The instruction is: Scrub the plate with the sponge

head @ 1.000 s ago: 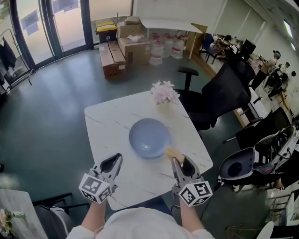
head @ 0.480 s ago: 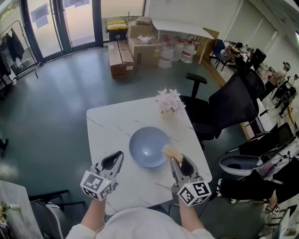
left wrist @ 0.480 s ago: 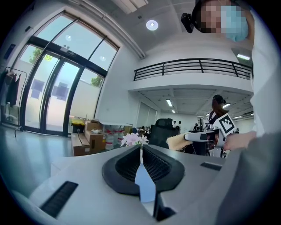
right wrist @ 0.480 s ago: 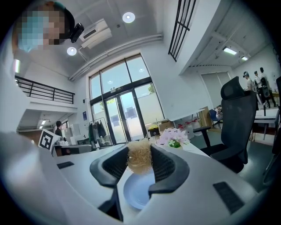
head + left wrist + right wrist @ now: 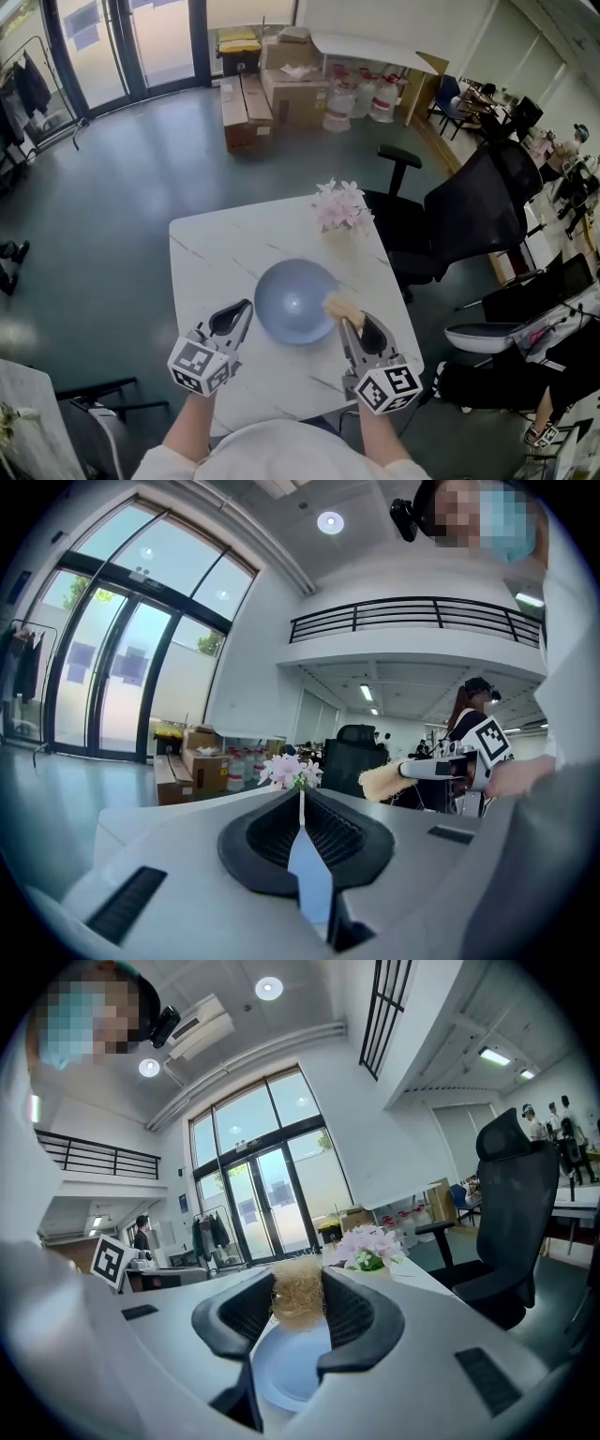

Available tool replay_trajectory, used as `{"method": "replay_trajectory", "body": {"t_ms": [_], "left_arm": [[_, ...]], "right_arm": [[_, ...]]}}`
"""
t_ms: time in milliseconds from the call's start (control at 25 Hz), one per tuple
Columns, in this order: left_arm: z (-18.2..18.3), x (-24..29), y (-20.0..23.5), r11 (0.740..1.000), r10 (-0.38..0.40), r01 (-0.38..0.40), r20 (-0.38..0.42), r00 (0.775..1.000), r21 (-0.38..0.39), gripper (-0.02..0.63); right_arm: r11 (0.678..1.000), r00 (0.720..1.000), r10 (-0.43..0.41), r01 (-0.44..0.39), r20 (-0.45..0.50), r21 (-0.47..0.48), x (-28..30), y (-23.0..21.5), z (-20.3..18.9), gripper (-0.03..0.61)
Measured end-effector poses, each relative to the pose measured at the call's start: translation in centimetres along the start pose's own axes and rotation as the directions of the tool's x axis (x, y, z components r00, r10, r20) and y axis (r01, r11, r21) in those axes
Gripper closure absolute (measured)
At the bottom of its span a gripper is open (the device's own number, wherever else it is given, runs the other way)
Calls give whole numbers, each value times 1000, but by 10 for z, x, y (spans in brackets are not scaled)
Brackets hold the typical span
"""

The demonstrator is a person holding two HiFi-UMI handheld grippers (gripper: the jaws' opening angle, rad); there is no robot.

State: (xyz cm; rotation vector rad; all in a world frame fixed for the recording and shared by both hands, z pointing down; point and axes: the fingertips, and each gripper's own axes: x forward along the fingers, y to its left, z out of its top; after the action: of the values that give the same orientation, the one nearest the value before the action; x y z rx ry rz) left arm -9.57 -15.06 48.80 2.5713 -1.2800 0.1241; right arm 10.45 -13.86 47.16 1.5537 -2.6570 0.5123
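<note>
Left tongs [image 5: 242,309] nearer plate [image 5: 286,305], right tongs [image 5: 352,322] clamping sponge [image 5: 337,307] at rim

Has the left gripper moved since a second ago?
Yes. The left gripper has moved forward: its tips were level with the plate's near edge, now they sit beside its left rim, halfway along.

My left gripper [image 5: 236,317]: grey shell, black ribbed pads [image 5: 267,841], white cube [image 5: 200,366] bearing black square markers. My right gripper [image 5: 349,324]: identical. Sleeves [image 5: 157,465]: white.
</note>
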Motion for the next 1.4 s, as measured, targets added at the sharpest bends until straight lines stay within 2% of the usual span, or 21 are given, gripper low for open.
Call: {"method": "replay_trajectory", "body": {"t_ms": [320, 720, 920, 1400], "left_arm": [[-20, 25, 5, 999, -6, 4, -53, 999, -43, 574], [-61, 46, 25, 983, 25, -52, -151, 988, -175, 574], [-83, 54, 32, 972, 29, -77, -212, 977, -223, 574], [-127, 64, 49, 948, 55, -155, -337, 940, -279, 574]], "right_arm": [[1000, 1000, -5, 5, -20, 10, 4, -12, -6, 430], [1000, 999, 5, -4, -44, 21, 9, -17, -16, 429], [1000, 998, 13, -12, -58, 22, 12, -17, -18, 429], [999, 995, 38, -35, -93, 27, 19, -15, -32, 429]]}}
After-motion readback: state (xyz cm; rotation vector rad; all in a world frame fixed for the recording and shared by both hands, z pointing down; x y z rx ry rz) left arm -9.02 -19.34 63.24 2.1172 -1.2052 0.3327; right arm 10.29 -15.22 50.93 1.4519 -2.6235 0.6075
